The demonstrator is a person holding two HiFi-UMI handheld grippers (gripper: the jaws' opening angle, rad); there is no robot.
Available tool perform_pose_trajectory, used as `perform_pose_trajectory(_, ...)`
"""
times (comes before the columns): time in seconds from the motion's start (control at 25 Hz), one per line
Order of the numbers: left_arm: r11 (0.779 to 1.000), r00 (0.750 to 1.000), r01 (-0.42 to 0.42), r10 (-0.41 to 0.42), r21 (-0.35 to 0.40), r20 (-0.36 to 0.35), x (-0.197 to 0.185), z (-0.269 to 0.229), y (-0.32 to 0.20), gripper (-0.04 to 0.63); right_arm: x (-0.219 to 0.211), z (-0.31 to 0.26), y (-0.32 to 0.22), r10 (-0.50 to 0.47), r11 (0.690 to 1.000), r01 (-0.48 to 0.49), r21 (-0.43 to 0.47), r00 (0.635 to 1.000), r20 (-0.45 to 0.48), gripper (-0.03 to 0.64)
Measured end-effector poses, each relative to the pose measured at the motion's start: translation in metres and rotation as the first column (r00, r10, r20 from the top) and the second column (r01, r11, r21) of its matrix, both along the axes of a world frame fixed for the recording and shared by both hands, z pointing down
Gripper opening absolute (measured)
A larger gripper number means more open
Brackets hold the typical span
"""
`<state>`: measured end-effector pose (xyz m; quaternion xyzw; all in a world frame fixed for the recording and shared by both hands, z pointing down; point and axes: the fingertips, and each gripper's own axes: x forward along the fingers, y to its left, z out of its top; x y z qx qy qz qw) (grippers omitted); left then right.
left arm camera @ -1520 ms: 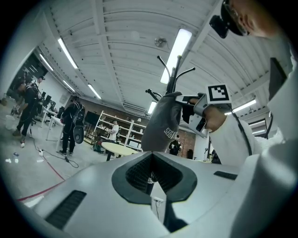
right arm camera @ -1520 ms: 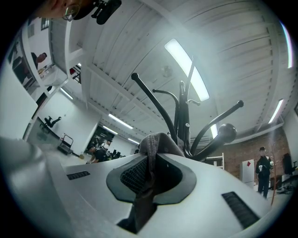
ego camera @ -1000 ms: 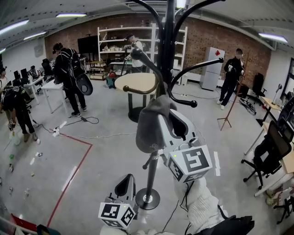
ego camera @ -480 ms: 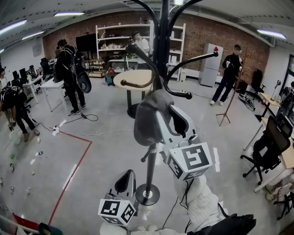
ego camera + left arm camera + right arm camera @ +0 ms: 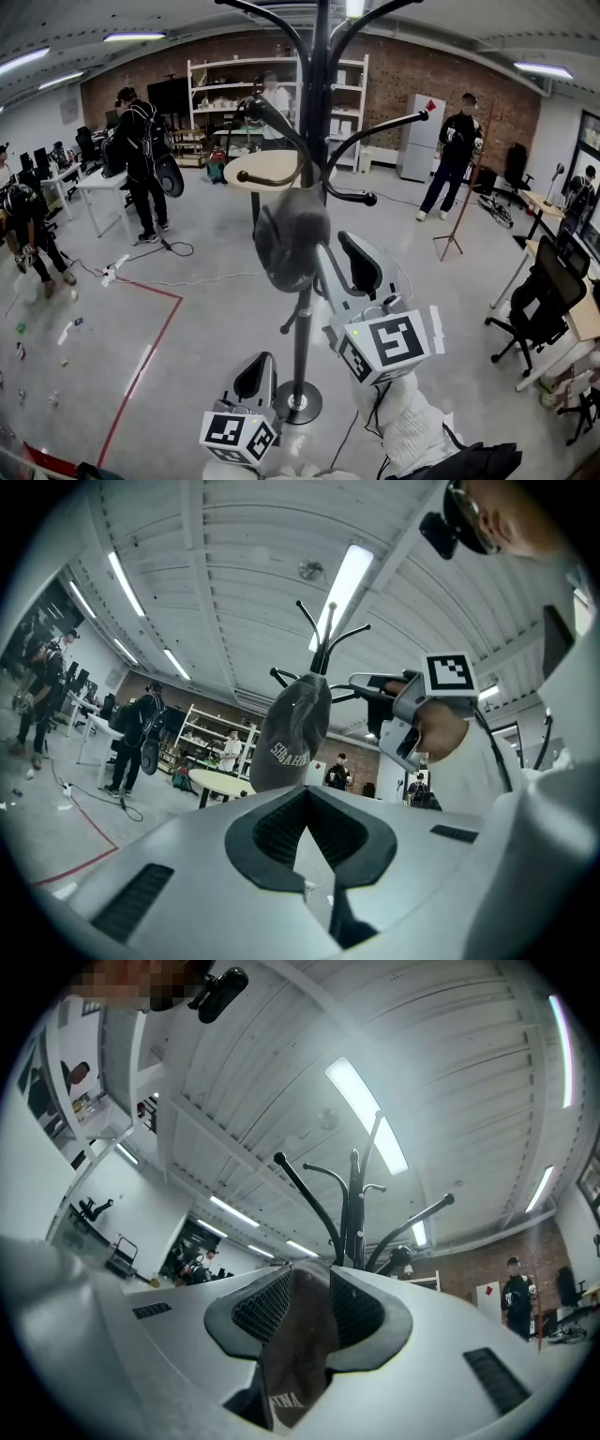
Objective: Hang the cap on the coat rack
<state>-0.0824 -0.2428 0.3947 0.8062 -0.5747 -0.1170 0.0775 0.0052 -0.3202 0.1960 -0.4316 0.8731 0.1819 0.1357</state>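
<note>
The biggest thing is the black coat rack (image 5: 302,319). Its pole runs up the centre of the head view and curved arms fan out at the top.

Just right of centre is the right gripper (image 5: 336,253), angled up at the cap (image 5: 286,239). Its jaws have just been opening and now stand wide. In the right gripper view a fold of the cap hangs loose in the gap, and the pads don't seem to be pinching it.

The left gripper (image 5: 258,370) is at bottom centre, low beside the rack, with its jaws together and nothing in them.

The cap itself is grey and dangles against the pole, just up and left of the right gripper. It hangs from the rack's lower arms, but I can't tell which hook carries it. Looks to me like the hanging is basically done.

Handling-wise I'd guess it's light and floppy. The crown would collapse under any pinch, and the brim is the only stiff bit. If it needs reseating, I'd grab the brim or the back band. Back out slowly so the cloth doesn't drag off the hook.
</note>
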Motion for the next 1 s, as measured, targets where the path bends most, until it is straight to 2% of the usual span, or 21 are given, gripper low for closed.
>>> perform_pose_trajectory(0.28,1.0,1.0,-0.005,0.005,-0.01,0.011,0.002,0.003,0.002,0.002,-0.005,0.044,0.001,0.007,0.997,-0.01,-0.074,0.999,-0.037,0.102)
perform_pose_trajectory(0.44,1.0,1.0,-0.008,0.008,-0.017,0.016,0.003,0.004,0.001,0.002,-0.013,0.071,0.004,-0.011,0.992,0.002,-0.122,0.998,-0.069,0.06)
perform_pose_trajectory(0.68,0.999,0.999,-0.023,0.024,-0.029,0.026,0.012,0.011,-0.004,0.002,-0.01,0.122,0.002,-0.021,0.974,-0.009,-0.226,0.991,-0.13,0.041)
perform_pose_trajectory(1.0,0.999,0.998,-0.021,0.024,-0.034,0.065,0.029,0.019,-0.014,0.002,-0.004,0.175,0.013,-0.036,0.949,-0.016,-0.316,0.987,-0.159,0.011)
